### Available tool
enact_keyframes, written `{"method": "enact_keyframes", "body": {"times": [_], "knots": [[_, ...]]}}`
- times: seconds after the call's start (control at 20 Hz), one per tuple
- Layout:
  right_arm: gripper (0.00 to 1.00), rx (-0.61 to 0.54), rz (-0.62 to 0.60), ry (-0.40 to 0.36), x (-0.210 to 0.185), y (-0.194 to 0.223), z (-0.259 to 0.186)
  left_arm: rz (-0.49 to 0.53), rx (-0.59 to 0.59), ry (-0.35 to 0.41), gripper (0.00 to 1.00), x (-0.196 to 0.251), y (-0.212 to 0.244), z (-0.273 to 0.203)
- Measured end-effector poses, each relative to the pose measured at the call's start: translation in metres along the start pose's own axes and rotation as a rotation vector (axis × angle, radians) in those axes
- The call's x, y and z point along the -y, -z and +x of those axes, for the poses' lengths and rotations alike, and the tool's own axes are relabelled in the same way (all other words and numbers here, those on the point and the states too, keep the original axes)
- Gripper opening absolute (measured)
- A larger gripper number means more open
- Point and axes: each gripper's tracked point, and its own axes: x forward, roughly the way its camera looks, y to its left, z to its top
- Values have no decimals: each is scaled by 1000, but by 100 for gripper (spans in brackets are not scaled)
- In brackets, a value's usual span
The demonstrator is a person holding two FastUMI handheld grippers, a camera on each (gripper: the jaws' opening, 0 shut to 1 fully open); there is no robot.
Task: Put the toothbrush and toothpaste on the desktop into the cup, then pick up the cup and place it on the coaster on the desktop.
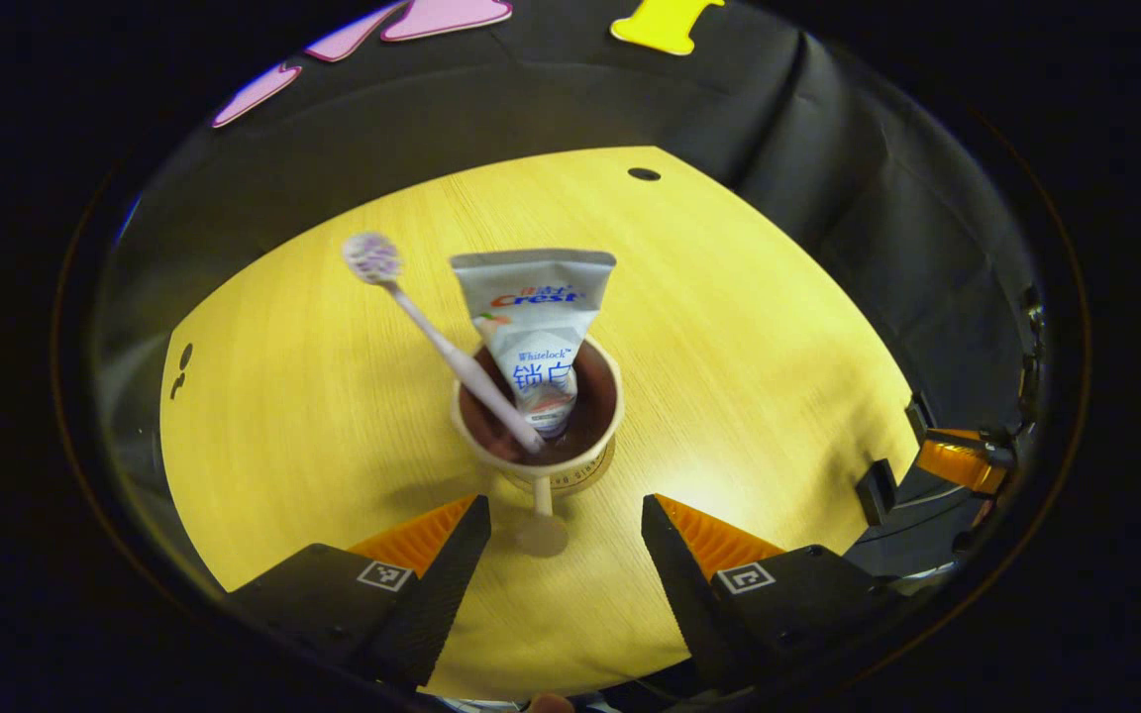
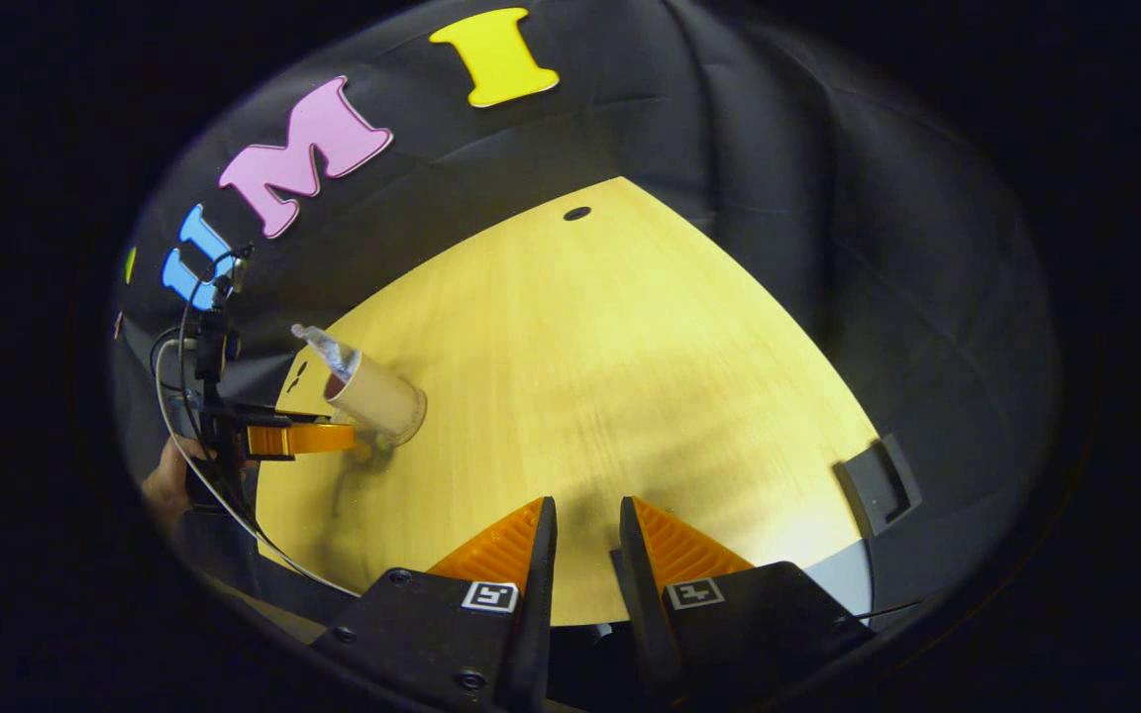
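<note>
I am holding the left gripper [image 1: 561,540] spread wide and empty, the beige handled cup [image 1: 538,414] with pink toothbrush [image 1: 437,337] and upright white toothpaste tube [image 1: 536,327] sitting straight ahead on its round coaster [image 1: 570,480], nearer than the nearly closed, empty right gripper [image 2: 585,545].

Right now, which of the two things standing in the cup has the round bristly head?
The toothbrush, a thin pink stick leaning left in the cup. The toothpaste tube beside it is broad and flat-topped.
</note>
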Motion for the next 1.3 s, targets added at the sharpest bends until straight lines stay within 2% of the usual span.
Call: {"method": "enact_keyframes", "body": {"times": [0.35,0.65,0.85,1.05,1.3], "knots": [[40,8,-111,-79,-77,-1,-4,-92,191,-23,96,-39,22,-73],[40,1,-213,-151,-145,6,-4,-230,271,-67,96,-79,62,-116],[39,-1,-254,-187,-187,10,-5,-243,309,-72,96,-95,82,-138],[40,7,-271,-208,-214,11,-7,-247,352,-67,96,-102,96,-154],[40,11,-283,-207,-227,18,-7,-290,350,-52,96,-106,113,-156]]}}
